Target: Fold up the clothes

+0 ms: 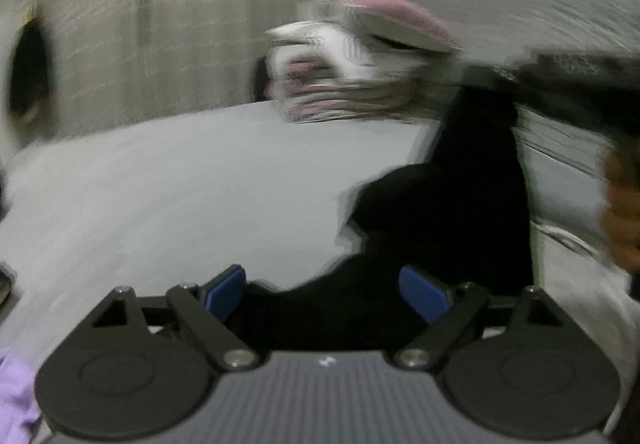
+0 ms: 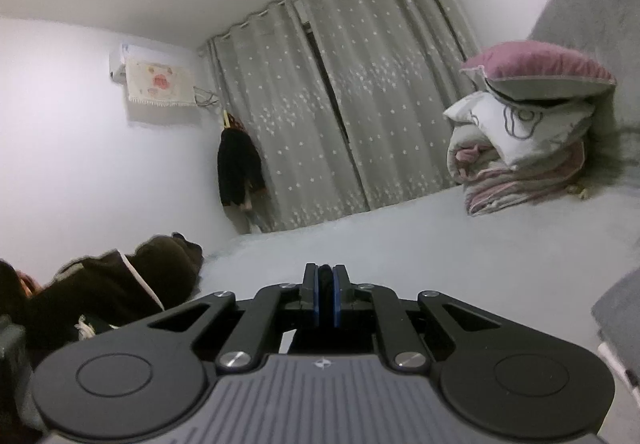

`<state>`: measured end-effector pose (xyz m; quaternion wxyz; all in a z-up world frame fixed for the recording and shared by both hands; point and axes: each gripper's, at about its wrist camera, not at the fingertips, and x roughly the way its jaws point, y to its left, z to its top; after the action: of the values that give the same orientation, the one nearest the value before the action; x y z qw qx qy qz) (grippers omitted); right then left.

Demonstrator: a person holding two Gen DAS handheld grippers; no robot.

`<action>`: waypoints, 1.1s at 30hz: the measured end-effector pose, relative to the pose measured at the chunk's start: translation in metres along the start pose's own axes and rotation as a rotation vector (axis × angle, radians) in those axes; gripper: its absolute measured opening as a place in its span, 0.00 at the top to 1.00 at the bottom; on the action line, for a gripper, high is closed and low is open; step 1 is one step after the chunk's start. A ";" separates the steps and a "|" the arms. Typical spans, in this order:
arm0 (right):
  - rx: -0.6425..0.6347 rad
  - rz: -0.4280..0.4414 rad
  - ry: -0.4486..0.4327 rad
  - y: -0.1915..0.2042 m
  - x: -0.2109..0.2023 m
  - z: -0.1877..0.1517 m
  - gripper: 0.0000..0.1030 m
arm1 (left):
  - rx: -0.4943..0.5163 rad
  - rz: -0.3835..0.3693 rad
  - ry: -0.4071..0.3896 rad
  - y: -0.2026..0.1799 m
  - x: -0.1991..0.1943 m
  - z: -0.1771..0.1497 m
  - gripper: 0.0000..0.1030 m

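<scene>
- My left gripper (image 1: 324, 294): blue pads spread wide apart, released; black garment (image 1: 448, 212) cloth lies between them, not pinched.
- My right gripper (image 2: 325, 294): blue pads pressed together, clenched on a thin dark strip showing between them; whether that strip is the garment's cloth, I cannot tell from this view.
- Black garment: in the blurred left wrist view it runs as a long dark band from my left gripper up toward the other gripper (image 1: 580, 72) at upper right, its long axis steep, rising away from the bed (image 1: 180, 184); the upper end meets that gripper, held by a hand (image 1: 622, 212).
- Bed: pale grey surface beneath the garment.
- Folded bedding stack (image 2: 524, 172): at the bed's far corner, topped by a pink cushion (image 2: 540, 64).
- Curtain (image 2: 340, 116): behind the bed's far edge.
- Dark clothes pile (image 2: 120, 284): at the bed's left side.
</scene>
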<state>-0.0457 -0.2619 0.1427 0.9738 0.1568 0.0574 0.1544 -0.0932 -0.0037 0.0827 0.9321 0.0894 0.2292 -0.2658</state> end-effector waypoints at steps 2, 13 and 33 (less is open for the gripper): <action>0.009 0.015 -0.021 -0.002 -0.004 0.002 0.91 | 0.052 -0.034 -0.008 -0.023 0.002 -0.001 0.15; -0.051 -0.071 0.140 -0.006 0.011 0.000 0.87 | -0.083 -0.033 0.177 -0.031 0.054 0.002 0.90; -0.196 -0.168 0.700 -0.016 0.066 -0.075 0.92 | -0.437 0.018 0.001 0.072 0.009 0.018 0.93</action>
<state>0.0089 -0.2338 0.0626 0.9148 -0.0049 0.3846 0.1231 -0.0407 0.0474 0.0976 0.9316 -0.1125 0.2811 -0.2013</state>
